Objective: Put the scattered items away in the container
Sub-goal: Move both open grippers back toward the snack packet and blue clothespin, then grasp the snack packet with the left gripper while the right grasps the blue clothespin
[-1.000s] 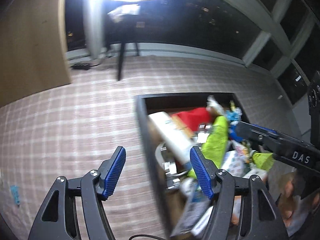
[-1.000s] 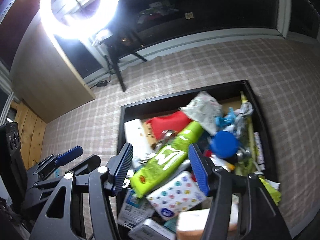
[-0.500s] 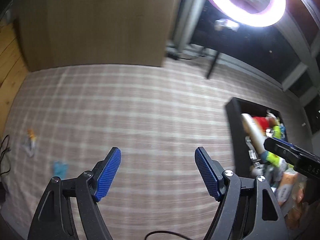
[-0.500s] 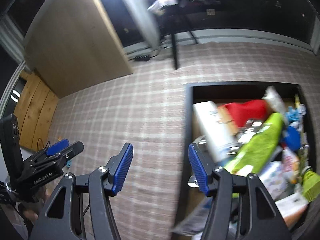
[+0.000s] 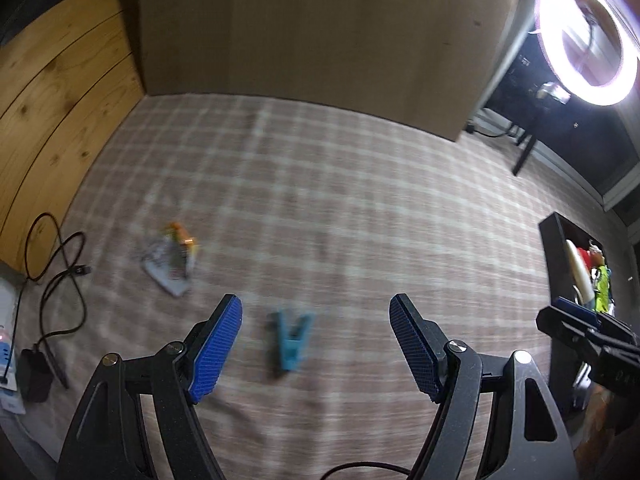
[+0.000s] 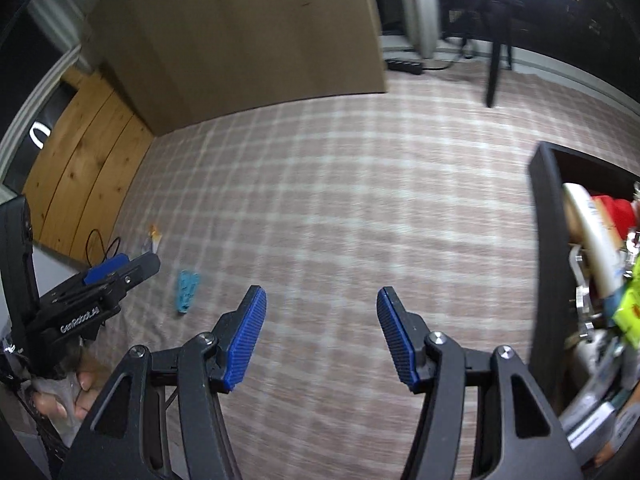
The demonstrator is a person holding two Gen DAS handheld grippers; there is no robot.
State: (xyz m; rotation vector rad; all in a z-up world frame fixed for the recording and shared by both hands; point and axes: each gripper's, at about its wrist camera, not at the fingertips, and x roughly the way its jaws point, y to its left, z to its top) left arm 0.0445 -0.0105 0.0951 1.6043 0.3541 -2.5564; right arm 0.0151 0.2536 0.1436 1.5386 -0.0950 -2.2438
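Note:
A light blue clothes peg (image 5: 294, 338) lies on the checked cloth, between and just ahead of my open, empty left gripper (image 5: 316, 344). It also shows in the right wrist view (image 6: 187, 291). A small clear packet with an orange item (image 5: 172, 262) lies further left. The black container (image 6: 546, 264), full of mixed items, stands at the right. My right gripper (image 6: 322, 336) is open and empty above bare cloth, left of the container.
A black cable (image 5: 52, 280) and a plug lie at the left edge by a wooden panel (image 5: 52, 92). A brown board (image 5: 320, 28) stands at the back. A ring light (image 5: 588, 36) on a tripod stands at the far right.
Both grippers have swung left, away from the container and over the open cloth. The blue peg and the packet have come into view near the left gripper.

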